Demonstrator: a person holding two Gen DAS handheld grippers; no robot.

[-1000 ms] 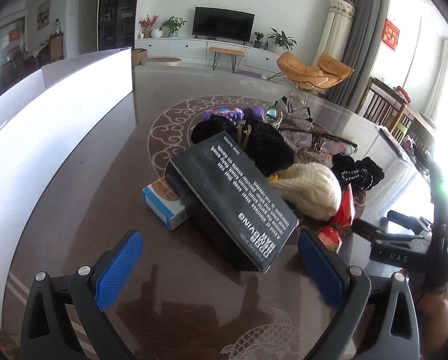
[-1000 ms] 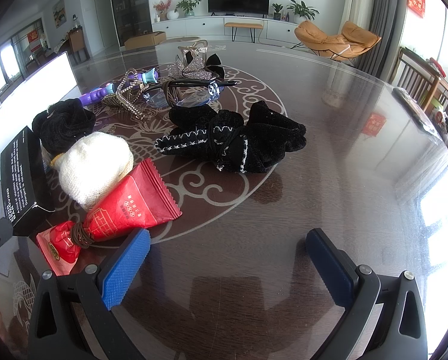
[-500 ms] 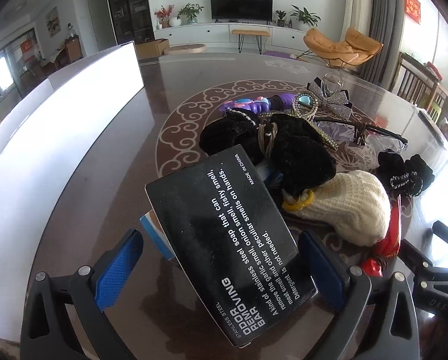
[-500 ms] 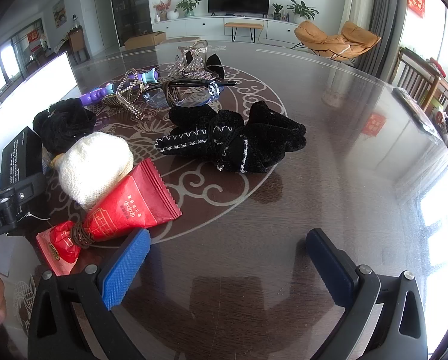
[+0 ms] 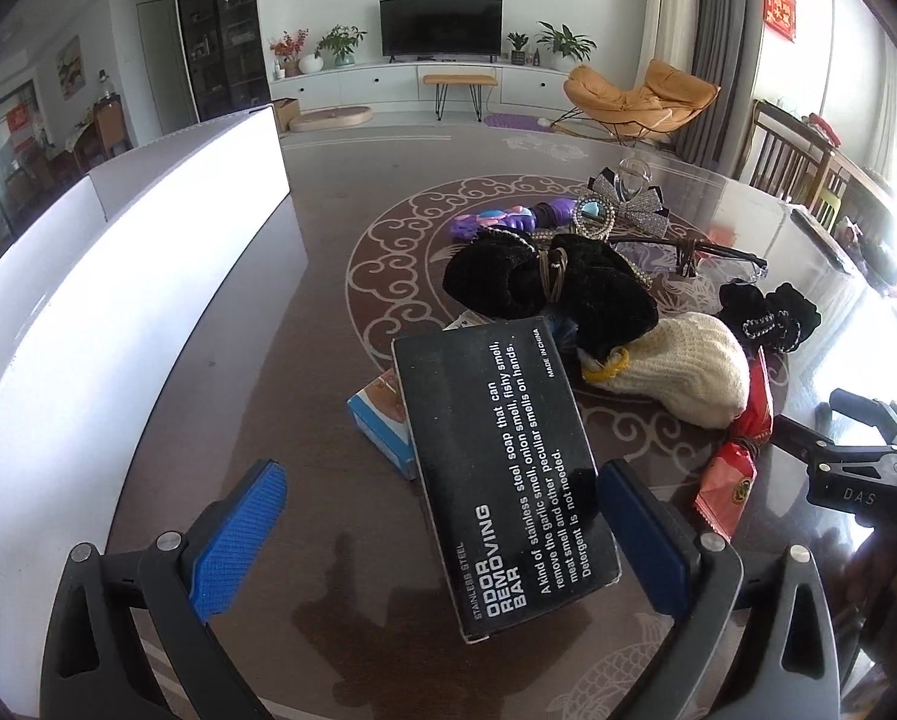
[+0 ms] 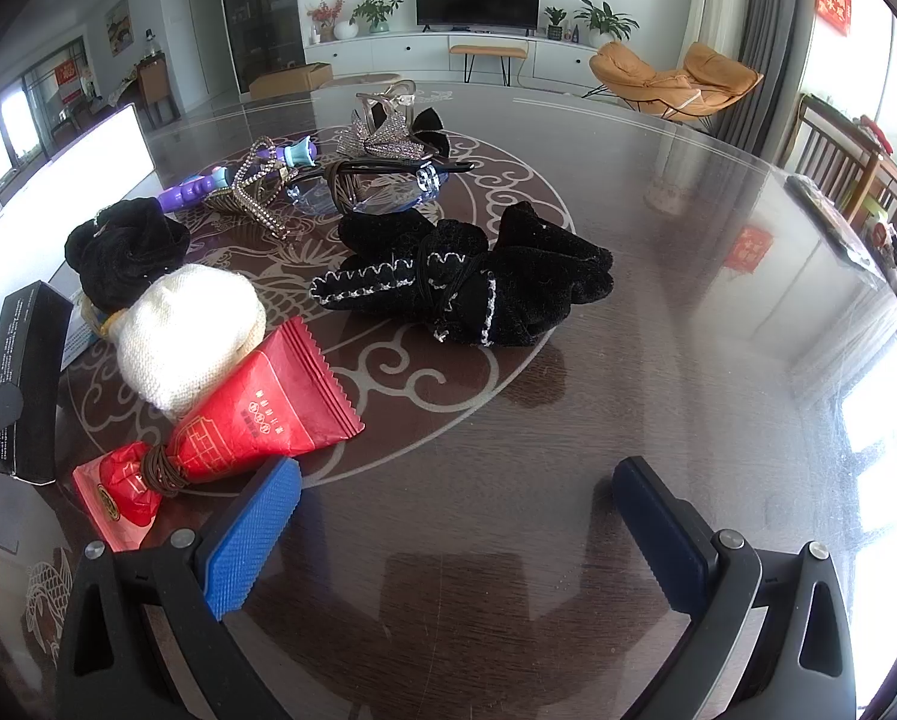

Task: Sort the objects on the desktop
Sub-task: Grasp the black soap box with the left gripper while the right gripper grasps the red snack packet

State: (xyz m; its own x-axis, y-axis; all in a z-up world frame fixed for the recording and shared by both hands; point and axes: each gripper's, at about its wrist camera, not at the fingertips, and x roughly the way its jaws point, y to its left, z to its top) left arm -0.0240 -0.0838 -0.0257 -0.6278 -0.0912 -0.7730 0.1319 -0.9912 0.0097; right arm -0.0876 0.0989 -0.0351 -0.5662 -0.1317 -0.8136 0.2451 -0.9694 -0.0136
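A black box (image 5: 508, 468) printed "ODOR REMOVING BAR" lies tilted on a small blue-and-white box (image 5: 382, 420); it also shows at the left edge of the right wrist view (image 6: 28, 384). My left gripper (image 5: 442, 522) is open, with the black box's near end between its blue pads, close to the right pad (image 5: 640, 534). My right gripper (image 6: 454, 534) is open and empty above bare table. Ahead of it lie a red packet (image 6: 250, 420), a cream knit pouch (image 6: 190, 336) and black velvet items (image 6: 466, 288).
A white box wall (image 5: 124, 276) runs along the table's left side. Glasses (image 6: 376, 186), a purple toy (image 6: 208, 186), rhinestone bows (image 6: 382, 132) and another black velvet piece (image 5: 556, 294) lie in the middle. The glass-topped table (image 6: 658, 360) reaches to the right.
My left gripper has moved forward and turned so the black box now lies between its pads. The right gripper has not moved.
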